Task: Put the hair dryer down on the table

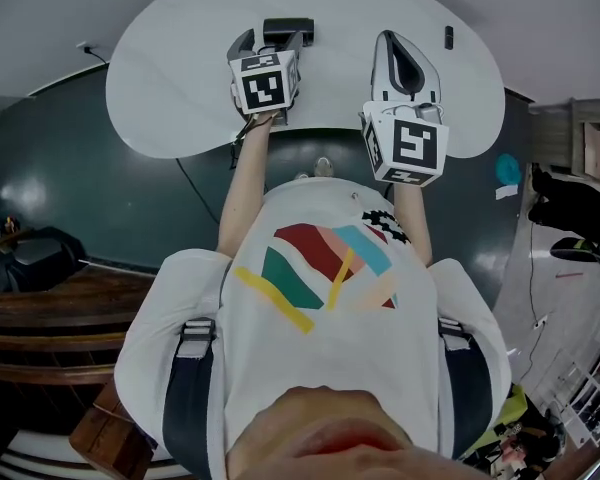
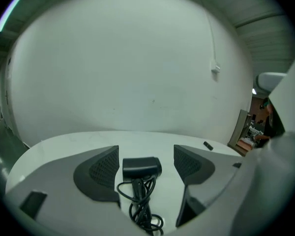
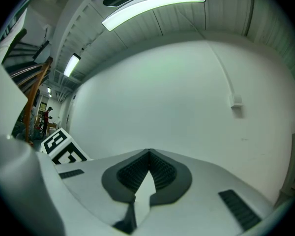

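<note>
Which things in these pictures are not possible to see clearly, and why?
Hair dryer, head view: mostly hidden behind the left gripper.
Its cord, left gripper view: end cut off by the bottom edge.
Small dark object on the table: too small to identify.

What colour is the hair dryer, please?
The hair dryer is black, clearest in the left gripper view.

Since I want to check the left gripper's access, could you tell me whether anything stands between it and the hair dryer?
Nothing visible does. The hair dryer sits on the table between the left gripper's open fingers, its cord coiled toward the gripper. A small dark object lies off to the side.
</note>
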